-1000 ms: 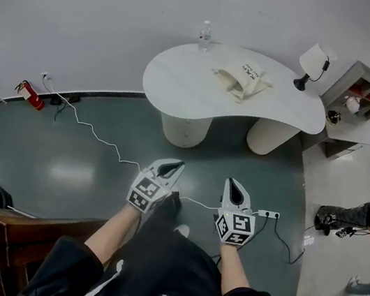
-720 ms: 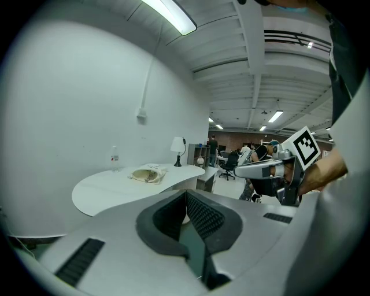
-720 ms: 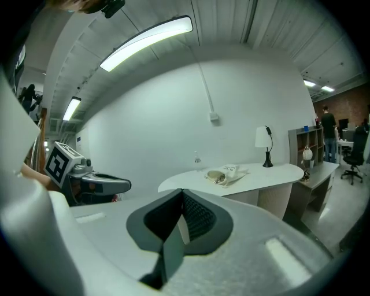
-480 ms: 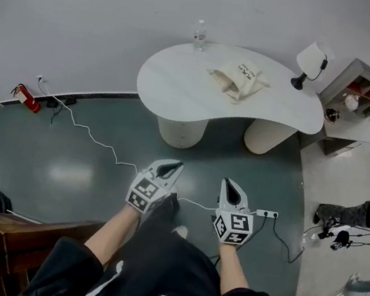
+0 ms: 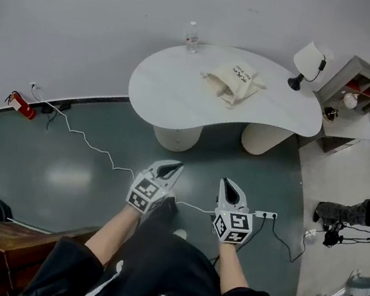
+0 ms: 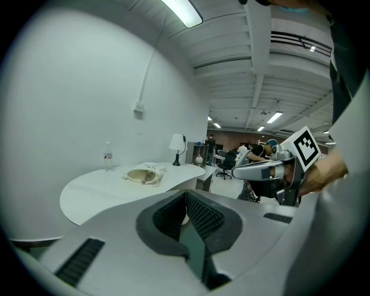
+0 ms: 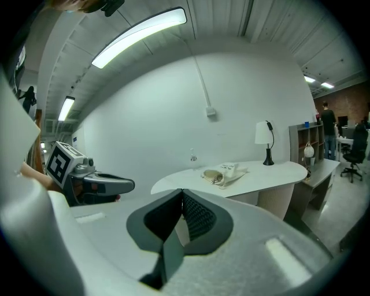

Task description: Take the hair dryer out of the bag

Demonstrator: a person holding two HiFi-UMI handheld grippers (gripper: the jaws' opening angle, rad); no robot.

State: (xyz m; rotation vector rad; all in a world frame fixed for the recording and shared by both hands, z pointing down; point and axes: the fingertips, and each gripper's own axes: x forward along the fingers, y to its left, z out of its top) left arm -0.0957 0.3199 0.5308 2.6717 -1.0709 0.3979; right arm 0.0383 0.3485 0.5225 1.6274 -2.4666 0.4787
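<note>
A cream cloth bag (image 5: 233,79) lies open-mouthed on the white curved table (image 5: 160,86), far ahead of both grippers. The same bag (image 6: 144,174) shows in the left gripper view, and the bag (image 7: 223,174) also lies in the right gripper view. No hair dryer can be made out. My left gripper (image 5: 170,168) and right gripper (image 5: 230,186) hang side by side over the green floor, well short of the table. Both are shut with nothing between the pads. The right gripper (image 6: 263,171) appears at the right of the left gripper view.
A clear water bottle (image 5: 191,37) stands at the table's far edge and a white lamp (image 5: 307,63) at its right end. A power strip (image 5: 267,214) and a white cable (image 5: 87,139) lie on the floor. A shelf unit (image 5: 357,89) stands at the right. A wooden rail (image 5: 12,242) runs at lower left.
The table, bag and bottle have slid left and slightly closer in the head view as I move toward them. Both grippers stay shut and side by side.
</note>
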